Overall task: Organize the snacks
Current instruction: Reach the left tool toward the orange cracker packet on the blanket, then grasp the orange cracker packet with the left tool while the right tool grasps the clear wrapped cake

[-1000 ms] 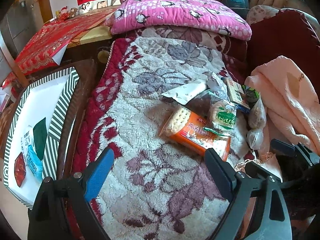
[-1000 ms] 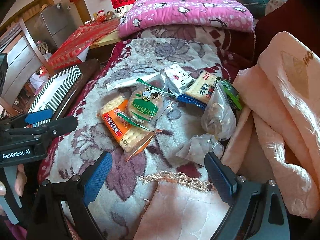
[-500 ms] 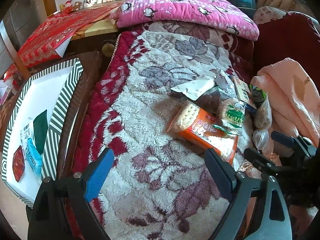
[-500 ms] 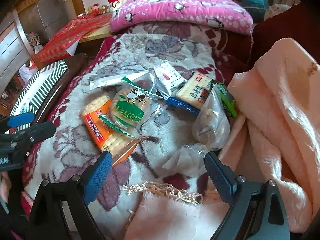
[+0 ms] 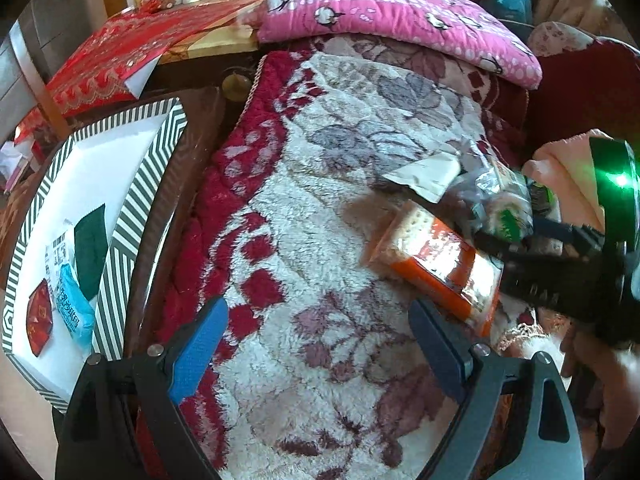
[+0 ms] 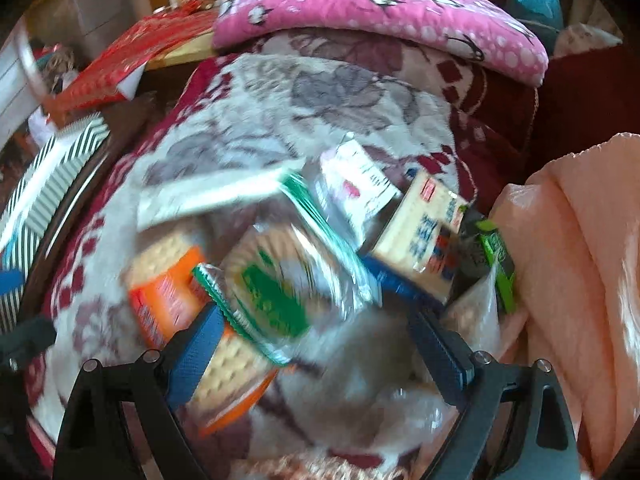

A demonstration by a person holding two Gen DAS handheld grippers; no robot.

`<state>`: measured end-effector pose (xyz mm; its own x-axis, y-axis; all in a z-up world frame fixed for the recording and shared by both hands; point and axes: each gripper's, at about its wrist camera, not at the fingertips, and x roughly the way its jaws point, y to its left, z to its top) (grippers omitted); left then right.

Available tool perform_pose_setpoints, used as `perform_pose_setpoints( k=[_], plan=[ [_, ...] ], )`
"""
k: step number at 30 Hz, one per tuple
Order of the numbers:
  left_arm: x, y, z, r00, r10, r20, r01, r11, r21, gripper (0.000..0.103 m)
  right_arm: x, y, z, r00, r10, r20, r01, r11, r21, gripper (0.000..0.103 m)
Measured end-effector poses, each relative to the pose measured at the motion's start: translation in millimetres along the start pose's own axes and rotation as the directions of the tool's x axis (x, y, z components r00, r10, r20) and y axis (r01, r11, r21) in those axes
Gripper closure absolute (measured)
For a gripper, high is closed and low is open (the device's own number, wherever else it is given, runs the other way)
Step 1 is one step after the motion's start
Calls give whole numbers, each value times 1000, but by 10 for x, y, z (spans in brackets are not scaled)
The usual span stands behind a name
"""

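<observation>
While the right gripper (image 6: 312, 344) hangs low over the snack pile, its jaws are spread wide and nothing is between them, though this view is blurred. Just ahead of its fingers sits the green-printed rice cracker pack (image 6: 280, 284), lying on top of the orange cracker packet (image 6: 168, 292). Behind those, a white sachet (image 6: 360, 184), a cream and blue biscuit pack (image 6: 424, 240) and a small green wrapper (image 6: 496, 256) crowd against the peach blanket (image 6: 580, 240). Over on the other side, the left gripper (image 5: 320, 344) hovers above the floral fleece blanket (image 5: 304, 240), jaws wide apart, holding nothing. Off to its left lies the striped box (image 5: 132, 220), with a teal packet (image 5: 90, 252), a light blue packet (image 5: 72, 308) and a red packet (image 5: 40, 316) inside. At the top, a pink pillow (image 5: 392, 4)
</observation>
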<state>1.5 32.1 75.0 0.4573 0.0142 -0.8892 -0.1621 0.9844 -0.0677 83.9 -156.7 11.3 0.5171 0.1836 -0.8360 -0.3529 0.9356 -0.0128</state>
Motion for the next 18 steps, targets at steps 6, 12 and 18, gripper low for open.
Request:
perform_pose_setpoints(
  k=[6,12,18],
  plan=[
    [29,11,-6,1000,-3,-10,3,1000,4,12,182,145,92,997,-63,-38,59,994,-95,8],
    [34,98,5,1000,-7,-14,7,1000,-26,12,59,374,-135,993,80,-91,-89,991,-102,8],
    [31,97,3,1000,-18,-19,18,999,-33,12,-361,245,-279,984,176,11,-175,984,-29,8]
  ],
)
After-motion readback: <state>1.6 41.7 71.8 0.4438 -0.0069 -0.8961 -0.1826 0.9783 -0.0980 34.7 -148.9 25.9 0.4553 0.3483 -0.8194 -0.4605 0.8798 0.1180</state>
